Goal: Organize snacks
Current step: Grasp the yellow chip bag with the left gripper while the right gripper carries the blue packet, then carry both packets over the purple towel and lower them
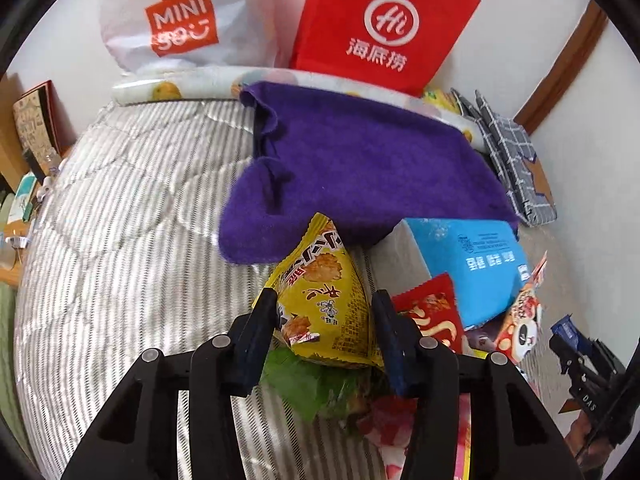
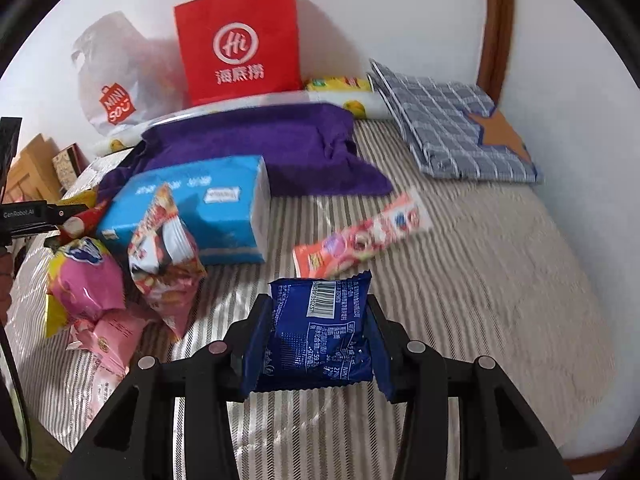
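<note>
A yellow snack packet [image 1: 324, 300] is clamped between the two fingers of the left gripper [image 1: 325, 312], its creased sides pressed in by the pads, above a pile of other snacks on a striped bedcover [image 1: 132, 208]. Under the packet a green wrapper [image 1: 296, 384] is seen, and just to its right a red packet [image 1: 434, 312] lies against a blue tissue pack [image 1: 476, 264]. A purple towel [image 1: 360, 168] is spread behind them, with a red paper bag [image 1: 380, 28] and a white plastic bag [image 1: 180, 20] stood against the wall. In the right wrist view, a dark blue packet [image 2: 320, 332] is gripped between the fingers of the right gripper [image 2: 316, 340], barcode side up, raised over the bedcover. Ahead of it a long pink-and-red packet [image 2: 364, 240] is blurred and is perhaps lying flat on the cover. To the left, a red-and-white puffed bag [image 2: 168, 256] leans on the tissue pack, beside a pink bag [image 2: 86, 284]. A checked cloth [image 2: 452, 128] is folded near the wall.
</note>
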{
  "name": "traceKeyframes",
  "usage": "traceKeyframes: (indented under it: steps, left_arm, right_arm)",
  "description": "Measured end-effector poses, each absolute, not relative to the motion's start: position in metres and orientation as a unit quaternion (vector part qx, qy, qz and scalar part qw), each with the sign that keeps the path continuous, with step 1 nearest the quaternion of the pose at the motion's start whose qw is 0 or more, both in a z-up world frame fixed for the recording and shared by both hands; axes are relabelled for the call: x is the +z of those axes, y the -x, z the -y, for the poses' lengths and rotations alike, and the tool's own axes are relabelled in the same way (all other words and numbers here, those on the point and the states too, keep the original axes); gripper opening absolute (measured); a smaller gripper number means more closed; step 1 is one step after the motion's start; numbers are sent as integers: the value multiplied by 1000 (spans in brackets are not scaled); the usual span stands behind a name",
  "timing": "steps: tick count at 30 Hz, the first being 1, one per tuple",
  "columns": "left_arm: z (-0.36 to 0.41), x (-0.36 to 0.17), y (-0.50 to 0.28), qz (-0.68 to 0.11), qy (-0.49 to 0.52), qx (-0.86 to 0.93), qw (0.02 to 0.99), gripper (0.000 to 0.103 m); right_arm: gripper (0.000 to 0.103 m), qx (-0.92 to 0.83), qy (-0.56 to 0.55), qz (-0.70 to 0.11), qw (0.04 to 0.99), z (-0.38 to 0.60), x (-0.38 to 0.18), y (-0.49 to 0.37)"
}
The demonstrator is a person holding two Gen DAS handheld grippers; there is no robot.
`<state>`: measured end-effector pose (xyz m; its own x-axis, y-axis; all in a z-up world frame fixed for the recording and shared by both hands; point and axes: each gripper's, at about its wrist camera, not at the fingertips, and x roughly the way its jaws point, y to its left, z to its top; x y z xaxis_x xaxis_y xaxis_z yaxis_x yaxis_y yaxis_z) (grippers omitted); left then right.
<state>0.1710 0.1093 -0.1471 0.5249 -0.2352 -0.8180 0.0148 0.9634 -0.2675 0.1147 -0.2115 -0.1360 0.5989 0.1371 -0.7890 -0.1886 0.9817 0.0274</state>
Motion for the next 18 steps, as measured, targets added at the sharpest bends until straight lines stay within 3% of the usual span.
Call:
traceKeyframes:
  steps: [6,18]
  left_arm:
    - [-111,-123,-161,-456,115,-71,880,48]
    - [-87,-88,-165,-430,107,-95,891,48]
  right_arm:
    - [43,105,82,-411,902,206,-103,-127]
    - [43,88,43,-375,922,190,-68,-161]
